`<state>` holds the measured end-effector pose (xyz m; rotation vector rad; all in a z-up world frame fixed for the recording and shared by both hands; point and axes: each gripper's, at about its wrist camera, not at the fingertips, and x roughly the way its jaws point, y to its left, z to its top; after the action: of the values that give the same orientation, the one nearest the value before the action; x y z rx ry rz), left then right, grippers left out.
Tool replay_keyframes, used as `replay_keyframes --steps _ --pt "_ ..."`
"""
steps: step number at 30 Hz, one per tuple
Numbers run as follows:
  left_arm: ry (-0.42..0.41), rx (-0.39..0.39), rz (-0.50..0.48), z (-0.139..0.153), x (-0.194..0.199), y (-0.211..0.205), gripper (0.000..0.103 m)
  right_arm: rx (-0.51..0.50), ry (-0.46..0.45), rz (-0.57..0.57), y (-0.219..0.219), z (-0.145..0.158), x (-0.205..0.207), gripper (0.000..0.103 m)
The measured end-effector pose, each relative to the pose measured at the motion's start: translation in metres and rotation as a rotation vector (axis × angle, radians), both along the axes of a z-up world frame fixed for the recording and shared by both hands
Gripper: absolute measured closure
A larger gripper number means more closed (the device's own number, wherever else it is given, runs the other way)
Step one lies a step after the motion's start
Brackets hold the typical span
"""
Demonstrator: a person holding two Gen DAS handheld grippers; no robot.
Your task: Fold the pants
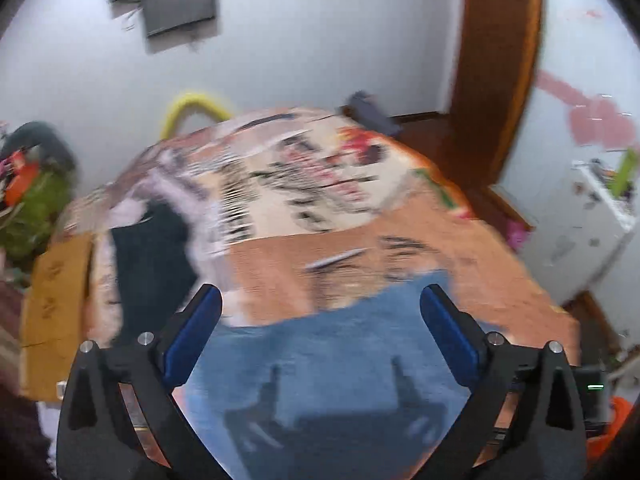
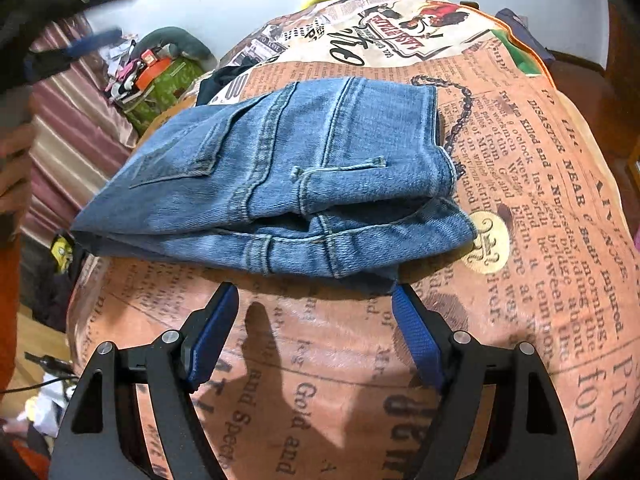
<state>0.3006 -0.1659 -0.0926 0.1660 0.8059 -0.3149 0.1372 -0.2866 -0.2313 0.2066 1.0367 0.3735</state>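
The jeans (image 2: 272, 180) lie folded in a thick bundle on the newsprint-patterned cover (image 2: 540, 208) of the surface, waistband and belt loops toward the right wrist camera, a back pocket facing up on the left half.

The right claw (image 2: 316, 312) points steeply down at the cover just in front of the bundle's near edge. Its blue pads (image 2: 212, 340) stand apart with only printed cloth and their own shadow between them; the right-hand tip sits at the denim's hem, and whether it touches cannot be told. It is released, grasping nothing.

The left claw (image 1: 320, 308) is tilted down over the jeans (image 1: 320, 380), its view smeared by motion blur. Its pads (image 1: 192, 340) are spread wide, clear of the denim under them, with the claw's shadow cast on the fabric. It too is released.

In the right wrist view a blurred black tool (image 2: 72, 4) crosses the upper left corner, above a hand (image 2: 12, 168) at the left edge.
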Motion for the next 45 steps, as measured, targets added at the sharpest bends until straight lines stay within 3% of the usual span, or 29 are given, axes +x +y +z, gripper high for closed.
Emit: replay_keyframes --steps 5,8,11,14,16,21,24,29,37,41,43,45 --pt "0.121 0.057 0.115 -0.044 0.058 0.048 0.003 -0.018 0.004 0.048 0.018 0.004 -0.001 0.026" --pt "0.209 0.14 0.158 -0.086 0.088 0.06 0.003 -0.025 -0.004 0.082 0.029 0.008 -0.004 0.026" --pt "0.293 0.258 0.165 -0.128 0.105 0.064 0.003 -0.042 -0.006 0.08 0.035 0.011 -0.002 0.026" --pt "0.33 0.346 0.082 -0.163 0.102 0.068 0.0 -0.053 -0.006 0.067 0.037 0.013 0.001 0.026" --pt "0.304 0.326 0.054 -0.163 0.092 0.076 0.0 -0.065 -0.01 0.061 0.038 0.015 0.001 0.026" --pt "0.328 0.241 0.057 -0.16 0.059 0.113 0.0 -0.081 -0.026 0.049 0.037 0.019 0.0 0.026" --pt "0.345 0.176 0.079 -0.154 0.023 0.137 0.0 -0.085 -0.043 0.041 0.038 0.022 -0.002 0.026" --pt "0.297 0.098 0.091 -0.136 -0.046 0.161 0.0 -0.094 -0.085 0.028 0.04 0.033 -0.01 0.026" --pt "0.311 -0.036 0.074 -0.118 -0.112 0.148 0.004 -0.073 -0.18 -0.006 0.043 0.062 -0.02 0.026" --pt "0.302 -0.095 0.064 -0.118 -0.129 0.129 0.004 -0.074 -0.178 0.007 0.051 0.055 -0.021 0.026" --pt "0.248 -0.074 0.076 -0.113 -0.136 0.122 0.011 -0.09 -0.158 0.014 0.056 0.046 -0.019 0.03" --pt "0.193 -0.036 0.072 -0.106 -0.143 0.118 0.023 -0.108 -0.129 0.019 0.059 0.036 -0.016 0.047"
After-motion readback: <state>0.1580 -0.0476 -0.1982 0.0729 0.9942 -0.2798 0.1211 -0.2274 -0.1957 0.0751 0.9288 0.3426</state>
